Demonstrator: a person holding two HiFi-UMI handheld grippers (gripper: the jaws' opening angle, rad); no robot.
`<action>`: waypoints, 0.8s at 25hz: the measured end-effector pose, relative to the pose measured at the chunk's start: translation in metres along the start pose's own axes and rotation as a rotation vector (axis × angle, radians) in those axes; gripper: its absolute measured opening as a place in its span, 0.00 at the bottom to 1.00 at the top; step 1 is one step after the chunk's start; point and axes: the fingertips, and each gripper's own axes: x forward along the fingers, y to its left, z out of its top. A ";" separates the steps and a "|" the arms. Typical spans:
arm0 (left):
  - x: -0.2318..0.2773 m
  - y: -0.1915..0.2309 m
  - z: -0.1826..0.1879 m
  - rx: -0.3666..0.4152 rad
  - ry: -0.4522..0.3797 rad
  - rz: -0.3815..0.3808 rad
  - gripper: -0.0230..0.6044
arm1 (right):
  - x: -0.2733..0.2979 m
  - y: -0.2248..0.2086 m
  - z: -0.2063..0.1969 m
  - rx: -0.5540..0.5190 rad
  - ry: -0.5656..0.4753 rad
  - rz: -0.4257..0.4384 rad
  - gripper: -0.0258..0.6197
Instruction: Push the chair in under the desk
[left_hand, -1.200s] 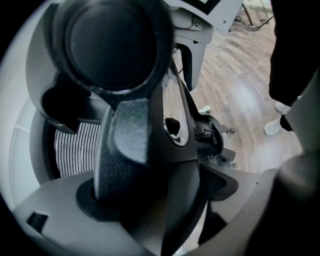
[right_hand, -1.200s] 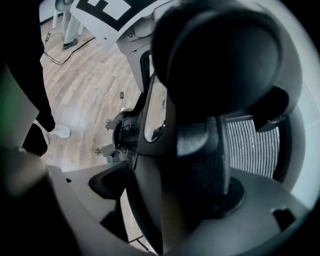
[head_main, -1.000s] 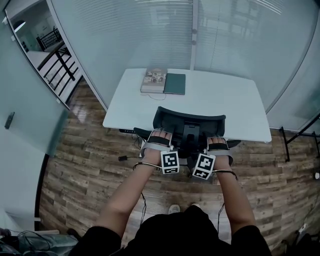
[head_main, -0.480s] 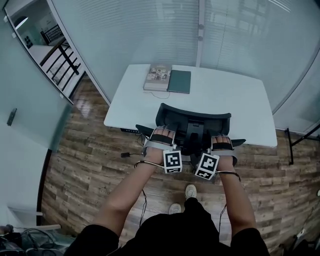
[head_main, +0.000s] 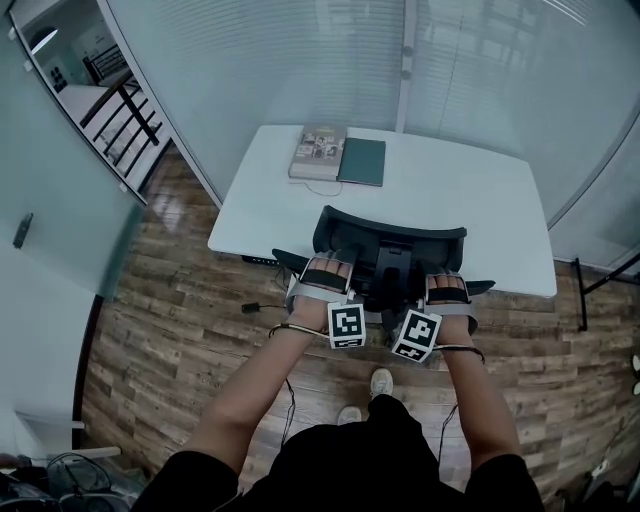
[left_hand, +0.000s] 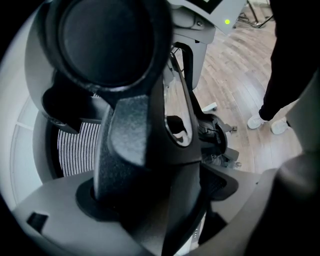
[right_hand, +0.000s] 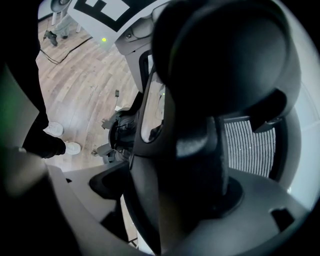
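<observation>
Black chair (head_main: 390, 238) stands at the 6 o'clock edge of the white desk (head_main: 480, 205), its backrest right at that edge. I cannot see the seat in the head view. The left gripper (head_main: 322, 278) sits at the 9 o'clock side of the chair's back and the right gripper (head_main: 447, 290) at the 3 o'clock side. In each gripper view the jaws are pressed onto a black bar of the chair frame (left_hand: 145, 165) (right_hand: 195, 165), which fills the space between them. A book (head_main: 318, 152) and a dark green notebook (head_main: 362, 162) lie side by side near the 12 o'clock edge of the desk. The floor (head_main: 180, 330) is of wood planks.
</observation>
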 end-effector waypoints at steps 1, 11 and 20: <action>0.000 -0.001 0.001 -0.011 -0.009 -0.003 0.84 | 0.001 0.000 0.001 0.000 0.000 -0.002 0.70; -0.004 -0.013 -0.001 0.030 0.011 -0.119 0.84 | -0.003 0.002 0.003 0.039 -0.040 0.048 0.67; -0.074 0.022 0.004 -0.256 -0.139 -0.003 0.84 | -0.082 -0.025 0.014 0.146 -0.224 -0.044 0.70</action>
